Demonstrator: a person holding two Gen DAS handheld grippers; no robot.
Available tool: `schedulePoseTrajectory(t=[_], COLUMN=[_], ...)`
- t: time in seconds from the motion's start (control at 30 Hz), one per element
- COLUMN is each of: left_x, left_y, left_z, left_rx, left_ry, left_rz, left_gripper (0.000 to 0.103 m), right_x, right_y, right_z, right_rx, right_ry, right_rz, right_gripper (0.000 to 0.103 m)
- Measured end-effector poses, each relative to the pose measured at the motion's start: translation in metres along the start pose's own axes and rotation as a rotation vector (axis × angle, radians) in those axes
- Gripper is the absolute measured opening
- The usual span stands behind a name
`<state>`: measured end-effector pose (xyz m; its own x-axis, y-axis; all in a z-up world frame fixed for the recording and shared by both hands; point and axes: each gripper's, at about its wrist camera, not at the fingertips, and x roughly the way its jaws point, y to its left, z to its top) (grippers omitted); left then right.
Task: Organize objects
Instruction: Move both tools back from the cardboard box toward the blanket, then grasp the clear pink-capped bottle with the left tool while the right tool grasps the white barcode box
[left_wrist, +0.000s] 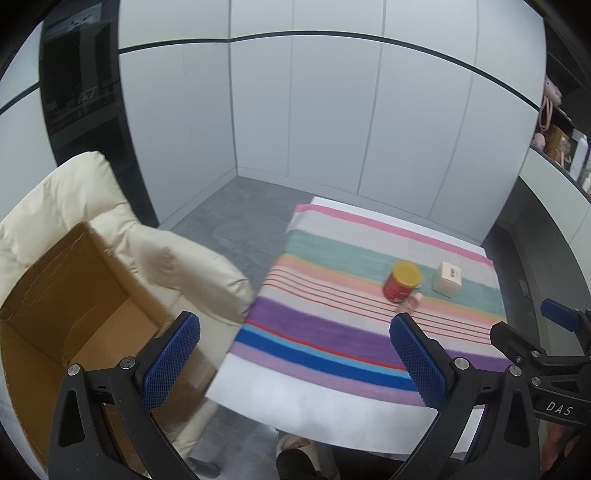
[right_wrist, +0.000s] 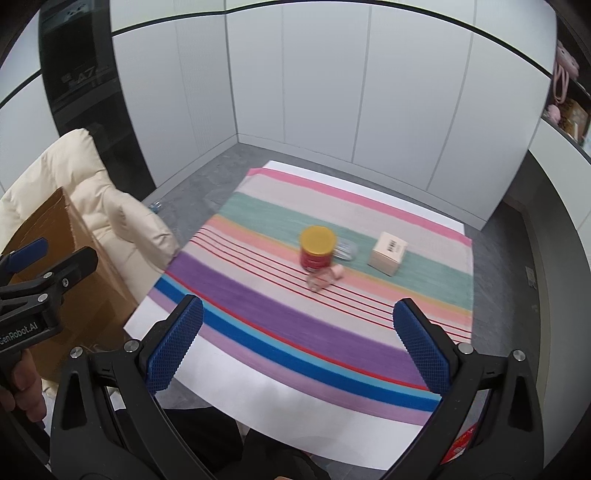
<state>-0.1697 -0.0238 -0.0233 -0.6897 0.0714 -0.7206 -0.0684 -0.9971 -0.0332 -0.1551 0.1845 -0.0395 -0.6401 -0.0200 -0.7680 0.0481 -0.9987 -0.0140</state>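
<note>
Both grippers hang nearest the lenses with nothing between their blue pads: the left gripper (left_wrist: 295, 354) has its jaws spread wide apart above the near left corner of the table (left_wrist: 295, 410), and the right gripper (right_wrist: 298, 343) has its jaws equally wide above the table's near edge.

Left of the table, a cream padded chair (left_wrist: 177, 266) carries an open cardboard box (left_wrist: 66, 288); the part of its inside that shows is bare brown card, though its near floor is hidden behind the left gripper.

A striped cloth (right_wrist: 258, 295) covers most of the table. Toward the table's far right stands a small cream carton (right_wrist: 388, 253) with a barcode on its top face. Left of it, mid-cloth, a red jar with a yellow lid (right_wrist: 317, 248) stands upright, lid up. A clear bottle with a pink cap (right_wrist: 325, 278) lies on its side just in front of the jar, its long axis running left to right with the cap toward the carton. Something clear and blurred, perhaps another bottle (right_wrist: 347, 249), lies behind the jar on its right.

Nothing stands between the grippers and these things.
</note>
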Motion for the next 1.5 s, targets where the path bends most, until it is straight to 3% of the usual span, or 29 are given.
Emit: schedulePoseTrajectory(t=[0.5, 0.8, 1.07, 1.5], left_x=[0.023, 0.080, 0.140, 0.250], left_y=[-0.075, -0.124, -0.157, -0.174], left_z=[-0.006, -0.027, -0.032, -0.051], left_rx=[0.087, 0.190, 0.264, 0.266], left_ry=[0.027, 0.091, 0.142, 0.276], left_rz=[-0.046, -0.025, -0.070, -0.154], left_gripper=[0.103, 0.103, 0.102, 0.079], right_x=[-0.005, 0.027, 0.086, 0.194], right_y=[-0.079, -0.125, -0.138, -0.174], right_z=[-0.021, -0.028, -0.023, -0.043], right_rx=[0.086, 0.174, 0.141, 0.185], right_ry=[0.029, 0.077, 0.100, 0.189], right_rz=[-0.095, -0.100, -0.130, -0.121], right_gripper=[0.103, 0.103, 0.103, 0.103])
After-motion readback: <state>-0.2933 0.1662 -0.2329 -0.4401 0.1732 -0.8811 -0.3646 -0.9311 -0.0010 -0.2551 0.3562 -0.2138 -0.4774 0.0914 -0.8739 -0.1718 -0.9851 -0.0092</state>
